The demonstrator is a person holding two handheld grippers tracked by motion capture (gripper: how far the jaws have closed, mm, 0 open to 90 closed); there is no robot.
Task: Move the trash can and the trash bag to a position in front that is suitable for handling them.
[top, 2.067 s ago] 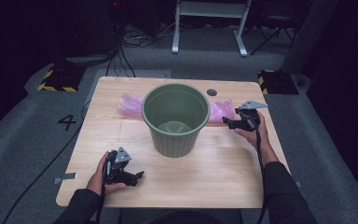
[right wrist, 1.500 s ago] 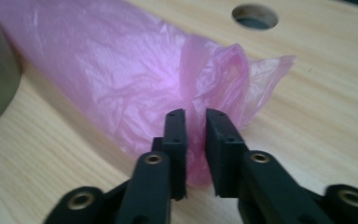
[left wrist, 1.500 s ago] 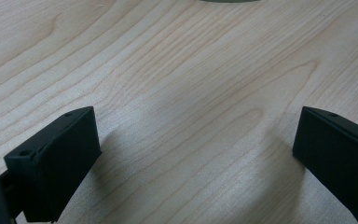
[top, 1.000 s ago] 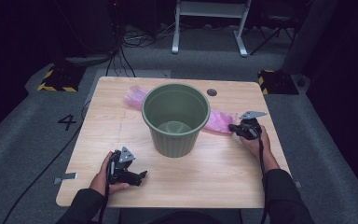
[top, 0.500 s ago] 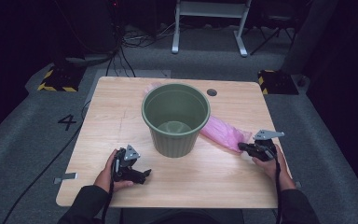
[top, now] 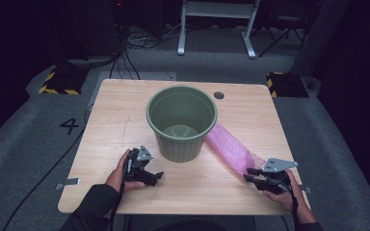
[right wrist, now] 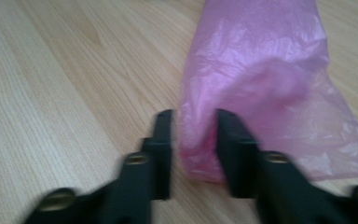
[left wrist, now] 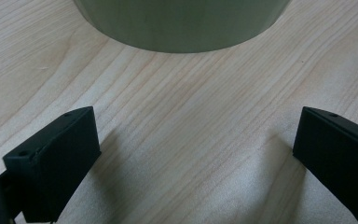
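Note:
A green plastic bucket (top: 182, 121) stands upright and empty in the middle of the wooden table (top: 111, 110). A pink plastic bag (top: 230, 149) lies stretched from the bucket's right side toward the front right corner. My right gripper (top: 249, 174) is shut on the bag's near end; in the right gripper view the pink bag (right wrist: 256, 84) is pinched between the two black jaws. My left gripper (top: 155, 177) rests on the table in front of the bucket's left side, open, with the bucket's base (left wrist: 182, 23) just ahead and bare wood between its fingers (left wrist: 56, 158).
A round cable hole (top: 218, 95) sits near the table's far edge. Cables and yellow-black striped blocks (top: 58, 83) lie on the grey floor around the table. A white metal stand (top: 218, 19) is behind it.
My right gripper has dragged the pink bag from behind the bucket around its right side toward the front right corner. The left gripper has shifted slightly right, near the bucket.

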